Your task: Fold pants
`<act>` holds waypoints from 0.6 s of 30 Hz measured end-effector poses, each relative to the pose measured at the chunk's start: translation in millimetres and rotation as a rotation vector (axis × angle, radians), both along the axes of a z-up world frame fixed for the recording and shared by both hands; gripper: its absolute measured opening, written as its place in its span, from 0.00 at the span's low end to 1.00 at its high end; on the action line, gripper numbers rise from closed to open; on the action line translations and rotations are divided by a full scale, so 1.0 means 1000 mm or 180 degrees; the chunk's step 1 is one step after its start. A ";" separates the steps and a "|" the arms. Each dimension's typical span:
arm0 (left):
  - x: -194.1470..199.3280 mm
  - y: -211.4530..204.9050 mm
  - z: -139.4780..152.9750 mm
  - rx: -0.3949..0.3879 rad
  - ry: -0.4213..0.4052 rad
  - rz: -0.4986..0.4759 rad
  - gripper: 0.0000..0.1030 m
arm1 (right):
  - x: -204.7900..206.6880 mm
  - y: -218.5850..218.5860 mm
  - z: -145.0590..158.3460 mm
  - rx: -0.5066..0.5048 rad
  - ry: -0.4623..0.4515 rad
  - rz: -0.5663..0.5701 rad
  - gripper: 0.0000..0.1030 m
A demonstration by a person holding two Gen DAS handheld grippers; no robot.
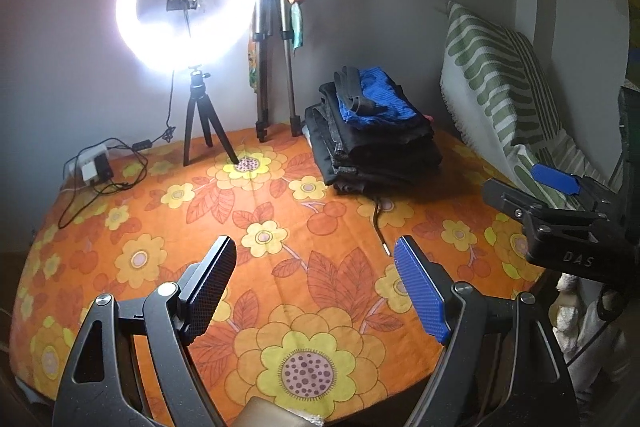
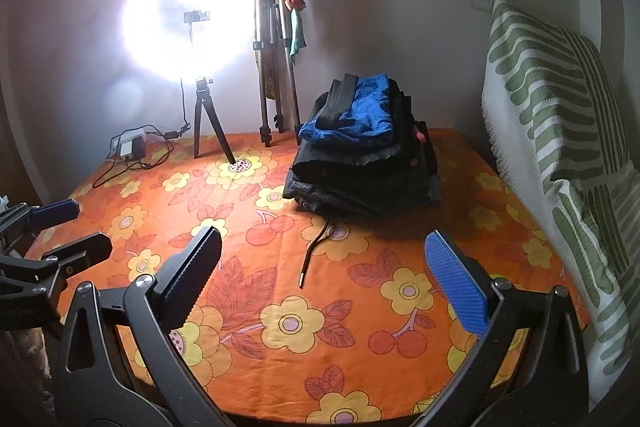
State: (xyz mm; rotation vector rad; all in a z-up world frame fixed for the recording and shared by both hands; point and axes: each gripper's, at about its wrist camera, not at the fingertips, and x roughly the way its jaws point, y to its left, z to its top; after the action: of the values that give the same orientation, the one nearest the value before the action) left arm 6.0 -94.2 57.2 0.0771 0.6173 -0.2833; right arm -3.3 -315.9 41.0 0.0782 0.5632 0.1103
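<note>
Left wrist view: the left claw (image 1: 316,279) gapes wide, empty, above the floral tabletop (image 1: 280,219). The right claw (image 2: 324,275) is wide too, holding nothing. Folded pants (image 2: 360,163) sit stacked near the far edge.

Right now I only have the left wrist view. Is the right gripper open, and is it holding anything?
Observer: It's open. The right gripper holds nothing, and only the sheet shows between its fingers.
Operator: What's ahead of it?
Observer: The stack, with a cord trailing from under it toward the gripper.
Operator: And to its right?
Observer: The pillow runs along the sheet's right edge, down past the gripper's blue finger.
</note>
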 end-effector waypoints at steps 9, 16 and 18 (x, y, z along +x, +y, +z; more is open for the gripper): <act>-0.001 -0.001 0.002 -0.0004 -0.0004 -0.0008 0.79 | 0.003 0.001 -0.003 0.0017 0.0015 0.0037 1.00; -0.002 -0.001 0.004 -0.0012 0.0000 0.0017 0.79 | 0.007 0.005 -0.007 0.0009 0.0044 0.0060 1.00; -0.002 -0.001 0.005 -0.0005 -0.0008 0.0020 0.79 | 0.007 0.005 -0.007 0.0008 0.0041 0.0063 1.00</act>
State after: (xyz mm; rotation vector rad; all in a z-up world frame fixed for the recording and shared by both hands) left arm 4.4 -94.7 62.0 0.0740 0.6148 -0.2775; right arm 3.9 -311.2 34.5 0.0758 0.5769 0.1298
